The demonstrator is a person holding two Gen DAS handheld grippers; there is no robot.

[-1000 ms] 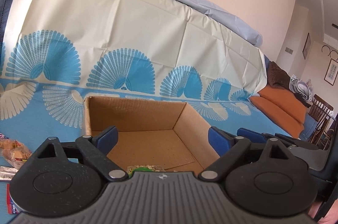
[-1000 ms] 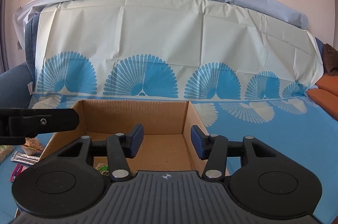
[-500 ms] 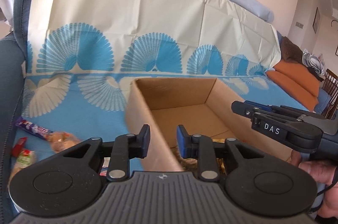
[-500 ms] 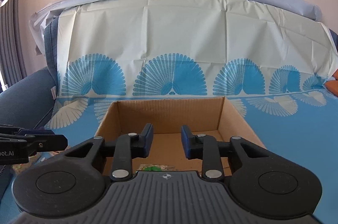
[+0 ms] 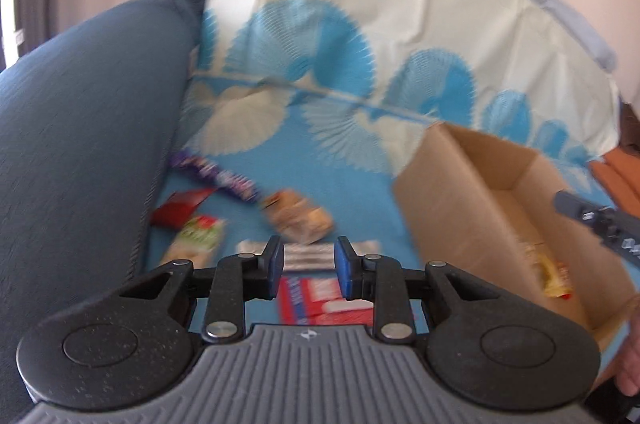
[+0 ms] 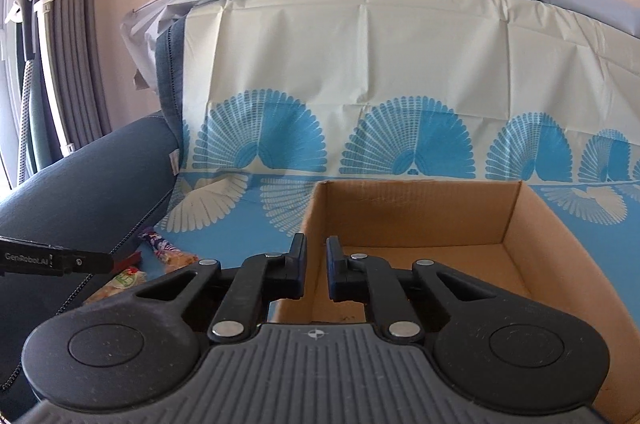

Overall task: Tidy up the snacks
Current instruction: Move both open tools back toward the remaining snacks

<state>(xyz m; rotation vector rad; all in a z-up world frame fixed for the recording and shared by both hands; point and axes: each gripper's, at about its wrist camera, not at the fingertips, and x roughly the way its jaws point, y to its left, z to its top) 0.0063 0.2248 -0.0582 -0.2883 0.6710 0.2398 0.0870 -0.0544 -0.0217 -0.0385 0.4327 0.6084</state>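
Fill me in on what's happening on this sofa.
A person with a gripper in each hand is sorting snacks into a cardboard box. The left gripper hangs empty, jaws narrowly apart, over loose packets on the blue cover beside the box. The right gripper, just closed and empty, points into the box, where a yellow packet already lies.

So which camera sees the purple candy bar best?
The left wrist view: the whole purple candy bar lies on the blue cloth, though blurred. The right wrist view shows only one end of it, beside the armrest.
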